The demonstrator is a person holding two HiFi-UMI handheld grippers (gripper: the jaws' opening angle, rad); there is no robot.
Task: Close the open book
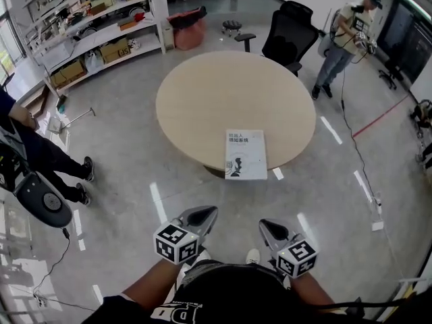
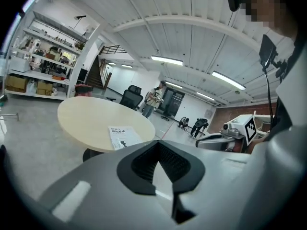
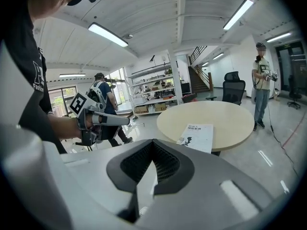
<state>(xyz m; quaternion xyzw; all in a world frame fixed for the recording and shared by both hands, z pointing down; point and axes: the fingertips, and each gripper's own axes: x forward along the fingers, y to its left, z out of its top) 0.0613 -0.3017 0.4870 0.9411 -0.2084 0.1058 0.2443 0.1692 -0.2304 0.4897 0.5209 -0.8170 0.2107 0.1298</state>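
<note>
A white book lies flat and closed, cover up, at the near edge of the round beige table. Both grippers hang low in front of my body, well short of the table. My left gripper is shut with nothing between its jaws, and my right gripper beside it is shut and empty too. From the left gripper view the book lies ahead on the table, beyond the left gripper's closed jaws. The right gripper view has the book past my right gripper's closed jaws.
A black office chair stands behind the table. Shelving with boxes lines the far left wall. One person stands at the far right, another at the left edge. A pink bin sits by the shelves.
</note>
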